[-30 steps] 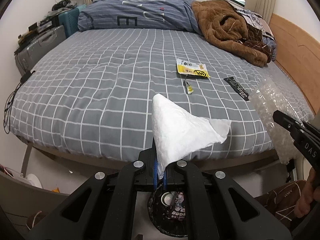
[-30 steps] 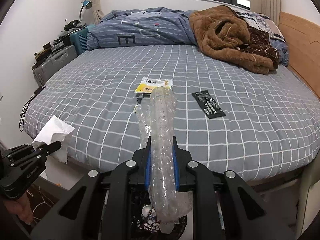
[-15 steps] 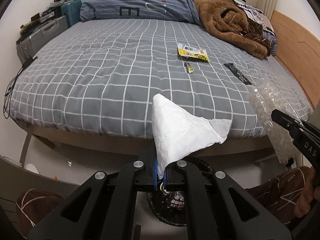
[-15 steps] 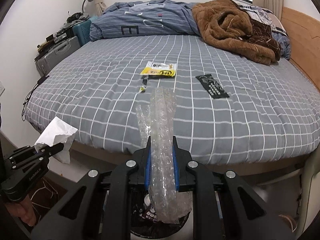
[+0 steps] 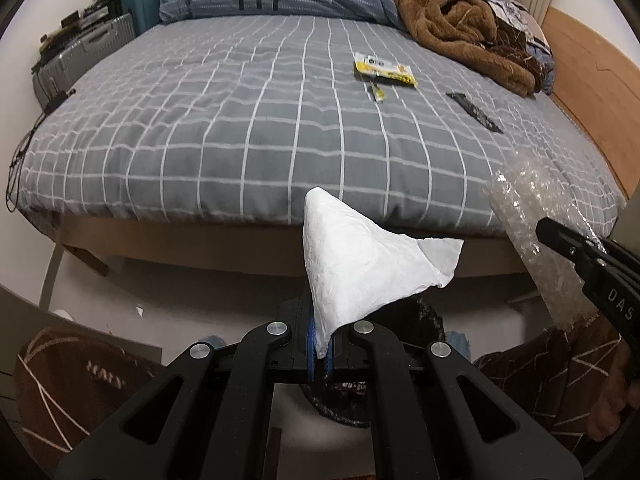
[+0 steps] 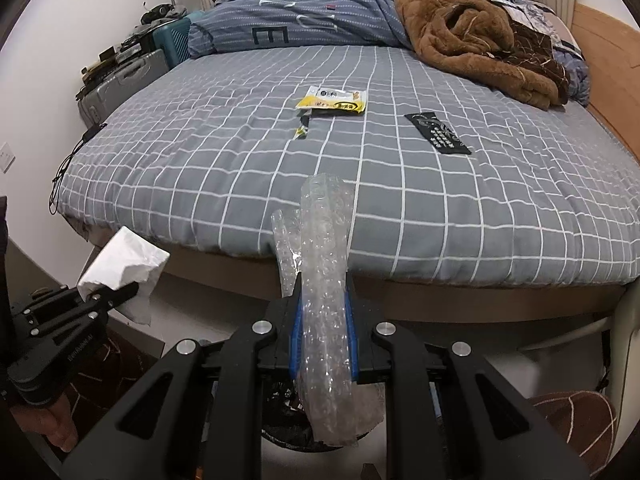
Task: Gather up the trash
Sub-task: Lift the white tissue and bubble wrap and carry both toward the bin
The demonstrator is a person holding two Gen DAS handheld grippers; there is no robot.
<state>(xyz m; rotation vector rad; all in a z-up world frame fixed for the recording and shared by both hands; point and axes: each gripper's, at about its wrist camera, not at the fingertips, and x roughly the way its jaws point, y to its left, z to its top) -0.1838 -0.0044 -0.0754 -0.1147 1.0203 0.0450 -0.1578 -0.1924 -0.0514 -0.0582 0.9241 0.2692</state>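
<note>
My left gripper [image 5: 320, 354] is shut on a white tissue [image 5: 360, 264] and holds it above a black-lined trash bin [image 5: 424, 320] on the floor by the bed. My right gripper [image 6: 322, 340] is shut on a roll of clear bubble wrap [image 6: 326, 280], also above the bin [image 6: 288, 428]. The tissue also shows at the left of the right wrist view [image 6: 124, 264]; the bubble wrap shows at the right of the left wrist view [image 5: 536, 216]. On the grey checked bed [image 6: 240, 160] lie a yellow wrapper [image 6: 334, 102], a small strip [image 6: 302, 130] and a black packet [image 6: 438, 132].
A brown blanket [image 6: 480, 36] and a blue duvet [image 6: 300, 20] lie at the bed's far end. Suitcases [image 6: 124, 80] stand along the left wall. A wooden headboard [image 6: 612, 72] is on the right. My patterned trouser legs [image 5: 560, 368] flank the bin.
Both grippers have drawn back from the bed and tipped downward, holding their loads. The bed edge and floor now show more, with the bin under the fingers.
</note>
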